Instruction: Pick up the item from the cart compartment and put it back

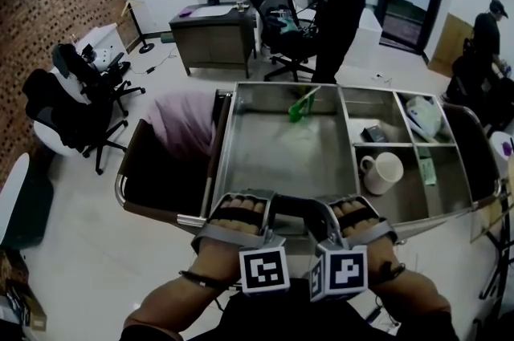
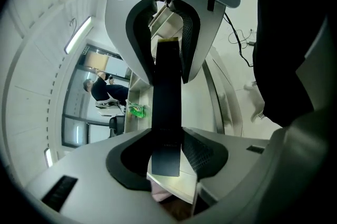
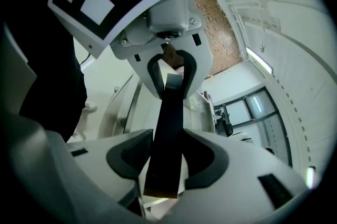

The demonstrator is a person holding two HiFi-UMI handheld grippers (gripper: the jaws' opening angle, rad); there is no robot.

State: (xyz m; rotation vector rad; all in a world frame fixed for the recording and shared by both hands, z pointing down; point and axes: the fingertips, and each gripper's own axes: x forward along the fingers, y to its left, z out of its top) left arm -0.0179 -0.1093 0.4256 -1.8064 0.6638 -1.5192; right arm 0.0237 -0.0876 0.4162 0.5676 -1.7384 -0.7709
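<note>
The steel cart [image 1: 265, 87] lies open in front of me. A green item [image 1: 299, 107] leans in its large compartment. The right-hand compartments hold a white mug [image 1: 383, 171], a white bag [image 1: 424, 116] and a small dark box [image 1: 373, 134]. My left gripper [image 1: 273, 209] and right gripper [image 1: 323, 209] point at each other over the cart's near edge. A flat black strip [image 2: 167, 107] bridges them, one end in each pair of jaws. The left gripper [image 2: 166, 157] and right gripper [image 3: 164, 157] both close on its edges.
A pink cloth [image 1: 183, 123] hangs in the cart's dark side bin at the left. One person [image 1: 341, 2] stands behind the cart, another [image 1: 486, 34] at far right. Office chairs [image 1: 80, 95] and a desk [image 1: 213, 30] stand on the floor beyond.
</note>
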